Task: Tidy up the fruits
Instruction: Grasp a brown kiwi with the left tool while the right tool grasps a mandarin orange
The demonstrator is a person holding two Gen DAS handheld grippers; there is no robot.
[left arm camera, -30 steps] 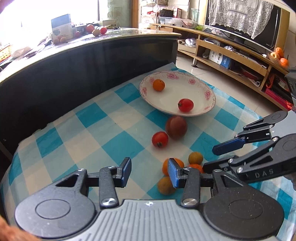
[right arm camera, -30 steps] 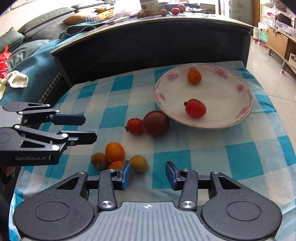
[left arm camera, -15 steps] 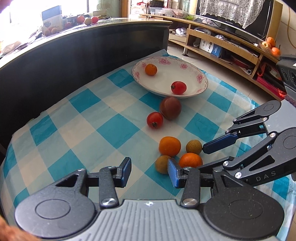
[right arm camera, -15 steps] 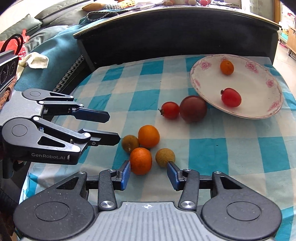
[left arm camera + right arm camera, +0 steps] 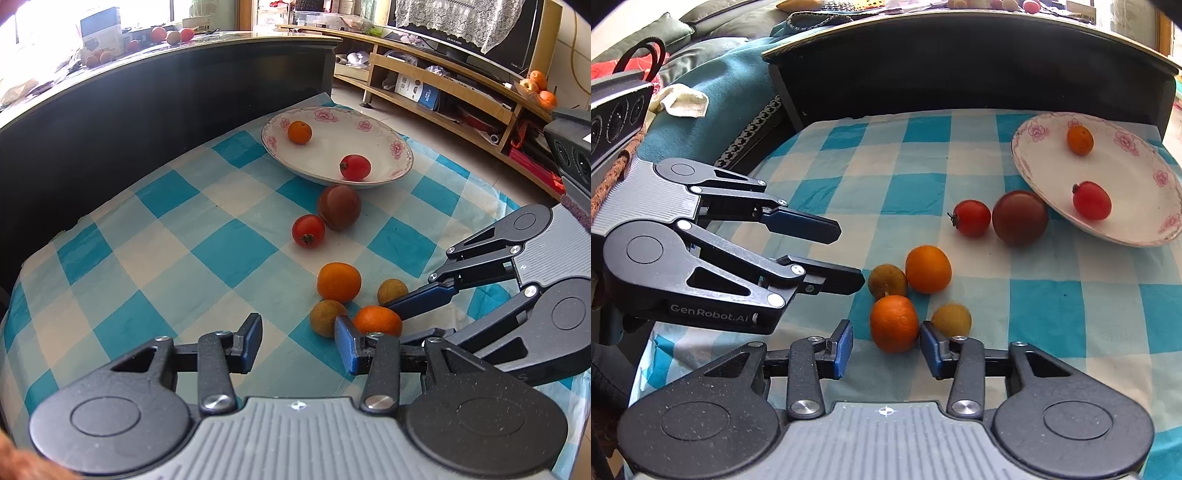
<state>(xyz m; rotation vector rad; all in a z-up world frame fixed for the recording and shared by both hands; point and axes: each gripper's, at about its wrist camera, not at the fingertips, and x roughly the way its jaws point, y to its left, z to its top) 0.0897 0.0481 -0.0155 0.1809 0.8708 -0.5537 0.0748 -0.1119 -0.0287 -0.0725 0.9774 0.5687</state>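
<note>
A white flowered plate [image 5: 400,155] [image 5: 1034,162] on the blue checked cloth holds a small orange [image 5: 299,132] and a red tomato [image 5: 355,167]. Beside the plate lie a dark plum [image 5: 339,207] [image 5: 1020,217] and a red tomato [image 5: 308,231] [image 5: 971,218]. Nearer lie two oranges [image 5: 928,269] [image 5: 894,323] and two brownish fruits [image 5: 887,280] [image 5: 951,319]. My right gripper [image 5: 885,350] is open, its fingers either side of the near orange. My left gripper [image 5: 298,341] is open and empty, just left of the cluster.
A dark curved counter [image 5: 166,96] rises behind the cloth, with more fruit and a box on top. A wooden TV shelf [image 5: 461,92] stands at the right. A teal sofa cover [image 5: 713,110] lies left of the table.
My right gripper has moved in on the fruit cluster and now straddles the near orange. My left gripper has backed off to the left. Both stay open.
</note>
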